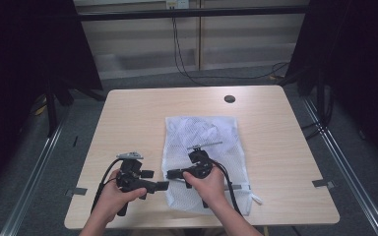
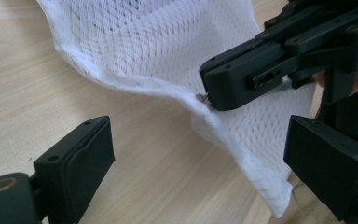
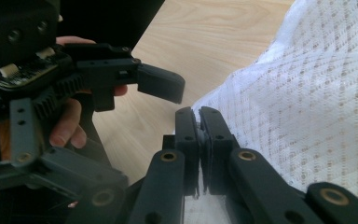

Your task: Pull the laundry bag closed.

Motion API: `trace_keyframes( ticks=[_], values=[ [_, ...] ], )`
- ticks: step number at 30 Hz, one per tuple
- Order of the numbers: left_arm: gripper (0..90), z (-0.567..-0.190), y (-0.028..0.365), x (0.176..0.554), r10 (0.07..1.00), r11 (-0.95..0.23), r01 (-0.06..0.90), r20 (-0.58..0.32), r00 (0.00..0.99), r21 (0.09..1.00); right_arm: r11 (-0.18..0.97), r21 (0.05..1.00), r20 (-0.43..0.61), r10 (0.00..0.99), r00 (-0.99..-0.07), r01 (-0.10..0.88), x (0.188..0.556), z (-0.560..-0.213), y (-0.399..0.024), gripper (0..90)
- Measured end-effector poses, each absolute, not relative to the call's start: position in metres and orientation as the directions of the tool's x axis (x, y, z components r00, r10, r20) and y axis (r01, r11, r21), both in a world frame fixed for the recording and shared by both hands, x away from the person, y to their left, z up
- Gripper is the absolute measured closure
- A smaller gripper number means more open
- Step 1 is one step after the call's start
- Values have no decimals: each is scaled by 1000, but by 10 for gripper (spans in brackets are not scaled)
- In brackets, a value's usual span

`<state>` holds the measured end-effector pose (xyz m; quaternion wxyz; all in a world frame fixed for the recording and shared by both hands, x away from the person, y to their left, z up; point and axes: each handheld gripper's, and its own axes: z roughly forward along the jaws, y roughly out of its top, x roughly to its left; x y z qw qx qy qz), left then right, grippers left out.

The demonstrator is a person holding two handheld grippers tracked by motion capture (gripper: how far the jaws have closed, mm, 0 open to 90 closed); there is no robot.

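Jaws of right gripper (image 3: 199, 116) clamped on mesh bag (image 1: 204, 142) edge, left gripper (image 2: 200, 154) jaws wide alongside, wooden table (image 1: 128, 118) beneath.

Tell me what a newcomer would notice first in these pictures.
A white mesh bag lies flat in the middle of the table. The right gripper is shut on the bag's left edge, at a small metal zipper pull. The left gripper waits open just beside it, over bare wood.
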<state>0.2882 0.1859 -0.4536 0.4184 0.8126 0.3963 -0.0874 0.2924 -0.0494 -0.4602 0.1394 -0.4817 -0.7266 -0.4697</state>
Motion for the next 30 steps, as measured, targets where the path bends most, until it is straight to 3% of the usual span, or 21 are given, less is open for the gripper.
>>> trace_keyframes(
  ticks=[19, 24, 30],
  values=[
    [183, -458, 170, 289, 534, -343, 709, -494, 687, 616, 70, 564, 664, 553, -503, 823, 290, -456, -54, 867],
    [245, -458, 166, 288, 498, -315, 693, -508, 702, 649, 62, 571, 663, 553, -504, 819, 289, -455, -56, 867],
    [273, -461, 159, 287, 490, -333, 727, -548, 677, 600, 57, 570, 667, 550, -503, 819, 289, -454, -57, 867]
  ],
)
